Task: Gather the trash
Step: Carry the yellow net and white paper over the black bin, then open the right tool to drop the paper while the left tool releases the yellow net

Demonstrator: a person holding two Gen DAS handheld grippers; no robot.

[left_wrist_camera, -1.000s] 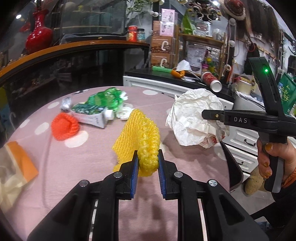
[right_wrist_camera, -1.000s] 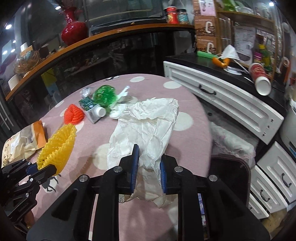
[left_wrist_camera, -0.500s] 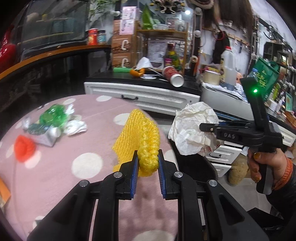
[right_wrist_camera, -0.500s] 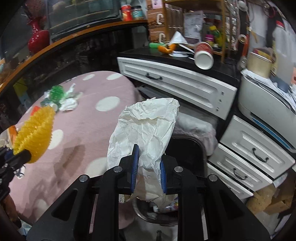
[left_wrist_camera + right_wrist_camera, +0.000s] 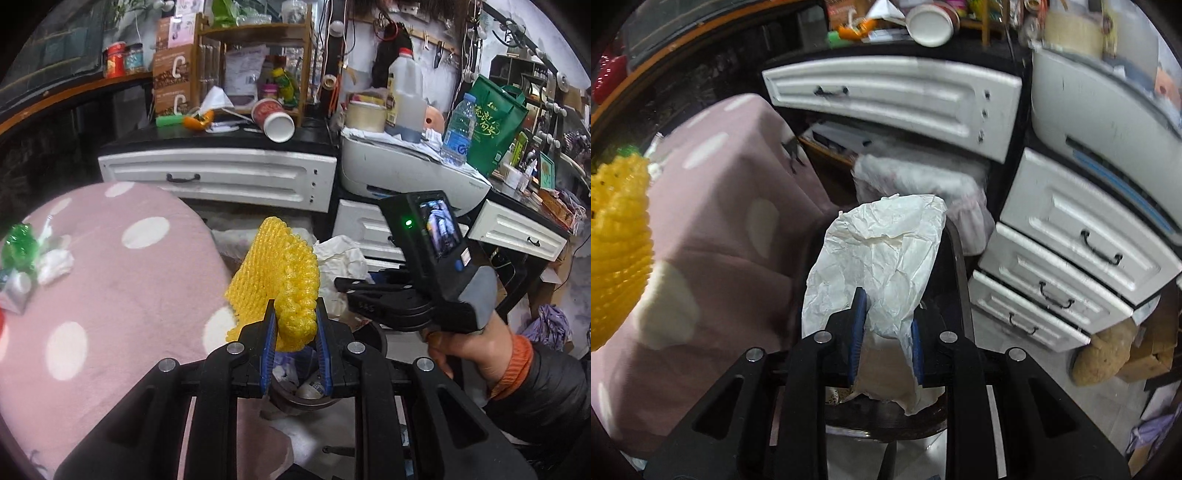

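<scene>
Landmark: the dark round trash bin (image 5: 332, 391) on the floor, just beside the edge of the table (image 5: 110, 280).

Left gripper (image 5: 294, 328): jaws clamped on the yellow foam net (image 5: 284, 273), held in the air above the bin's mouth, table side. Right gripper (image 5: 885, 328): jaws pinched on the crumpled white paper (image 5: 882, 254), also over the bin; its lower tail hangs toward the opening.

Risks, as judged:
- Both loads are light and springy. On release the net may catch on a blue pad or bounce off the rim and land on the floor.
- The paper is broad next to the bin's mouth. It may drape over the rim rather than drop in, or block the net if let go first.
- The two grippers sit close over one opening, so a bump between them is likely if both lower together.
- The bin already holds scraps, so there is less depth to swallow bulky pieces.

Surface: pink cloth with white dots. A green wrapper (image 5: 18, 247) and white scraps (image 5: 55, 260) lie well away from the bin, still to be collected.

Room: white drawers (image 5: 218, 181) behind the bin, with a tipped paper cup (image 5: 275, 120) on the black top above them. Shelves are cluttered and the light is dim.
</scene>
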